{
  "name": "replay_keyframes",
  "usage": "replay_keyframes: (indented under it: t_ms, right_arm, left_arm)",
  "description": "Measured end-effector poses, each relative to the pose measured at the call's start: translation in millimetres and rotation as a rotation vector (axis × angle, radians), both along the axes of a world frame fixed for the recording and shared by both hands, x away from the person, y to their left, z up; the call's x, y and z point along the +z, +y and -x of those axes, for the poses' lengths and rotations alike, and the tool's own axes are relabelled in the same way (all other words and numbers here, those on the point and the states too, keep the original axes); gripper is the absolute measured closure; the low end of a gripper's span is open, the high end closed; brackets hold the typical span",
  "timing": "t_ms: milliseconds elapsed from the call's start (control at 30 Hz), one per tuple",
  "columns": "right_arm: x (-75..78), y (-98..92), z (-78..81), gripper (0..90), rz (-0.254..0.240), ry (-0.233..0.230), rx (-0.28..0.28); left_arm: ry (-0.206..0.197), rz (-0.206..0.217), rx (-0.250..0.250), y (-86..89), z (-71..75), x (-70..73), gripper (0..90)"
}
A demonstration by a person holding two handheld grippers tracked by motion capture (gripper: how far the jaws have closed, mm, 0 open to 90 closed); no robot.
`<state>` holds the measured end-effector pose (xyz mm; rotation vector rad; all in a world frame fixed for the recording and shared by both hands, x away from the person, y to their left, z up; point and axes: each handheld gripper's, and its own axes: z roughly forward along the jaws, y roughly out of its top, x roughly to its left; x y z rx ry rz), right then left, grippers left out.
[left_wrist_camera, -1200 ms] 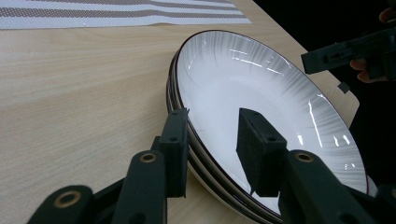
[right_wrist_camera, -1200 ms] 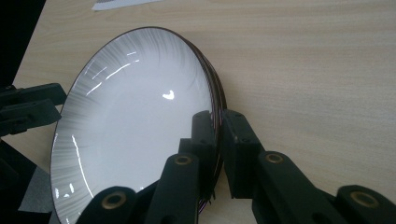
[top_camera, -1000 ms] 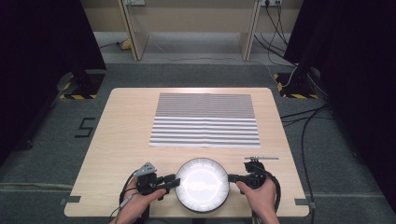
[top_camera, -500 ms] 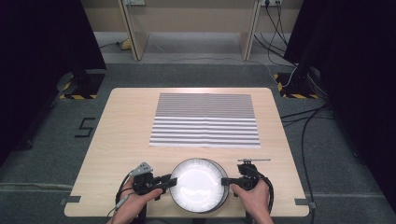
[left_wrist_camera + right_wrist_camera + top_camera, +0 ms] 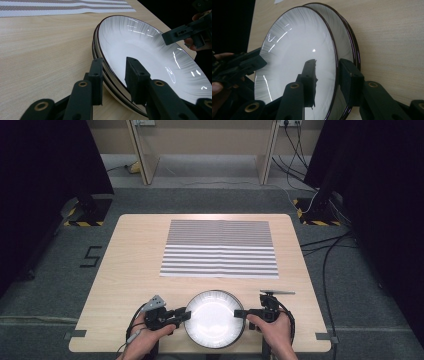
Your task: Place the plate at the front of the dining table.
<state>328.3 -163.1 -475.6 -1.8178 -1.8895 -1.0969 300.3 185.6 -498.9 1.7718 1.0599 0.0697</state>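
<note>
Both grippers on a stack of white plates at the near table edge, and the pair has slid closer to the person since a second ago.

The left gripper [image 5: 184,316] is clamped on the left rim of the top plate [image 5: 214,319], one jaw inside the bowl and one under the rim. The right gripper [image 5: 240,313] straddles the right rim, and its jaws have just been opening, so a gap now shows at the rim (no firm press visible). A second plate [image 5: 350,37] sits right beneath, its dark rim peeking out. Half a second back the right hand sat further in towards the plates. The stack nearly touches the table's [image 5: 135,265] front edge; bare wood lies left and right, and the striped mat [image 5: 220,247] lies well apart behind it.
</note>
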Motion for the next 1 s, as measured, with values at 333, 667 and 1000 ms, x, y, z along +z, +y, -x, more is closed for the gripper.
replay_keyframes:
  t_ms: [333, 667, 1000]
  right_arm:
    - [-0.8, -3.6, -3.8, 63.9, -0.053, 0.039, -0.037]
    - [-3.9, -1.2, -3.7, 82.0, 0.023, -0.025, -0.026]
    - [-10.6, -8.7, -5.0, 82.9, -0.074, -0.001, -0.062]
  left_arm:
    - [-0.032, -0.027, 0.02, -8.1, 1.8, -4.8, 67.0]
    - [-0.026, -0.016, 0.012, -7.0, -2.1, -5.7, 66.8]
    - [-0.073, 0.032, 0.054, 7.5, -0.6, 8.1, 49.0]
